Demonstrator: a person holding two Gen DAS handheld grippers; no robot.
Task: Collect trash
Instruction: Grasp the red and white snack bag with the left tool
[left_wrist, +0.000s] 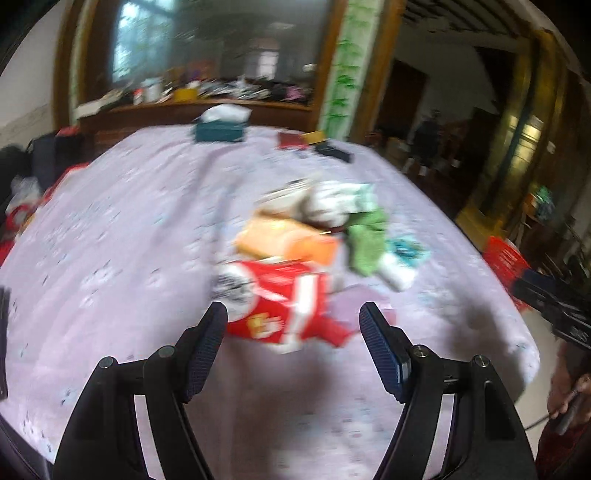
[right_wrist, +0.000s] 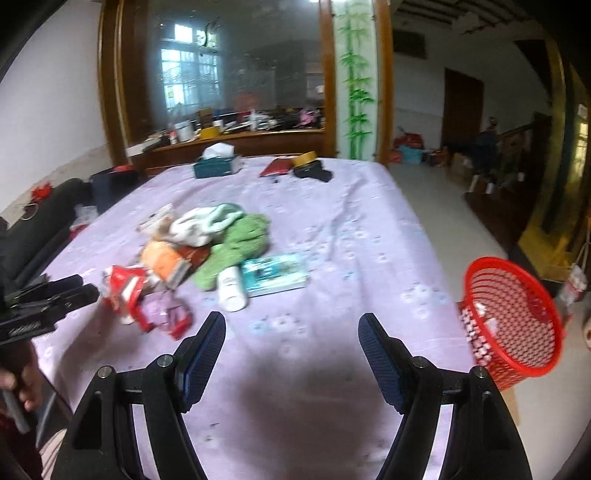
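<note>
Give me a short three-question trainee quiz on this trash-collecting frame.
1. True or false: the left gripper is shut on the red wrapper.
2. Which sits at the table's right edge in the right wrist view? A) red basket B) tissue box C) white bottle
3. Fill in: the right gripper hovers over bare ___ tablecloth.

Key: 1 false, its jaws stand open, short of the wrapper; 2 A; 3 lilac.

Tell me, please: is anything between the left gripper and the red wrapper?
Nothing visible. The left gripper is open, and the red wrapper lies just beyond its fingertips on the purple cloth, at the near edge of the pile.
</note>
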